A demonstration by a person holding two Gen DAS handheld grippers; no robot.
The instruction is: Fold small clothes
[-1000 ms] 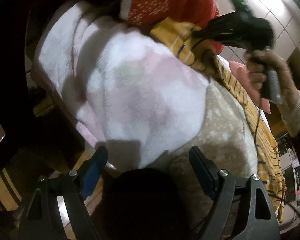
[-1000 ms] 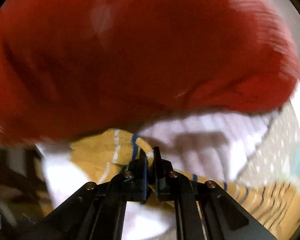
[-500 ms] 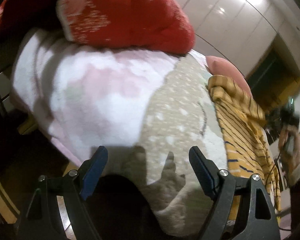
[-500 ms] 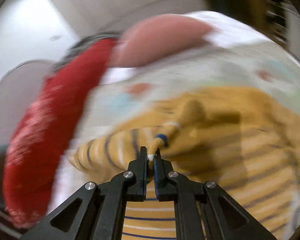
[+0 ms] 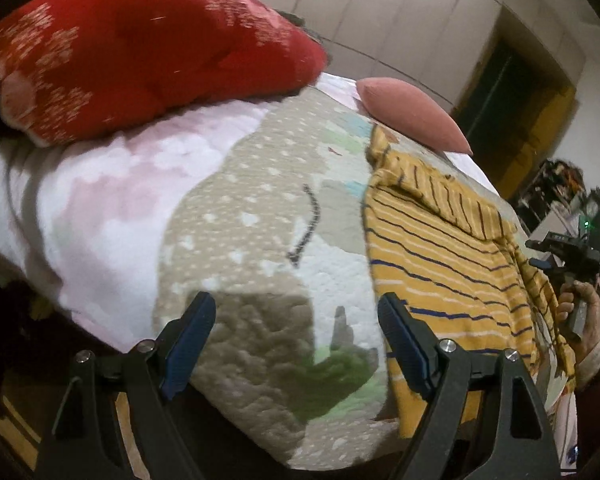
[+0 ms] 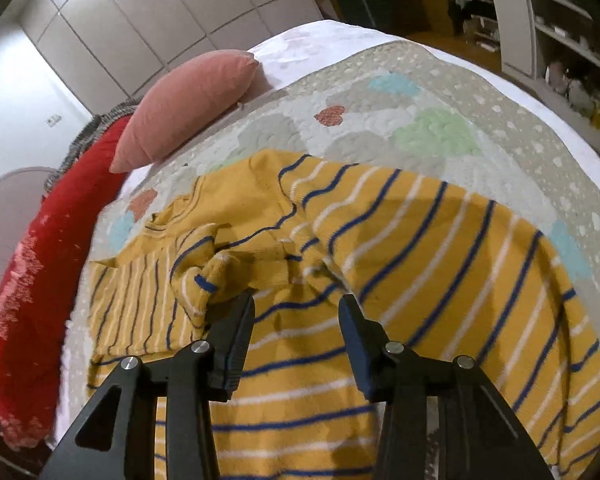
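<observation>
A small yellow shirt with blue and white stripes [image 6: 380, 272] lies spread on the quilted bed cover [image 6: 440, 128], one sleeve bunched near its collar. My right gripper [image 6: 296, 304] is open and empty just above the shirt's middle, beside the bunched sleeve. In the left wrist view the same shirt [image 5: 440, 260] lies at the right. My left gripper [image 5: 296, 312] is open and empty over the quilt's near edge, left of the shirt. The right gripper [image 5: 560, 256] shows at the far right in a hand.
A red blanket [image 5: 140, 52] and a pink pillow [image 5: 412, 120] lie at the head of the bed; a pale pink fleece [image 5: 100, 200] covers the left side. The pillow [image 6: 188, 100] lies beyond the shirt. Shelves [image 6: 560, 40] stand to the right.
My right gripper has let go of the yellow sleeve and opened above the shirt, which now lies flat on the quilt. My left gripper has stayed open while its view swung right along the bed.
</observation>
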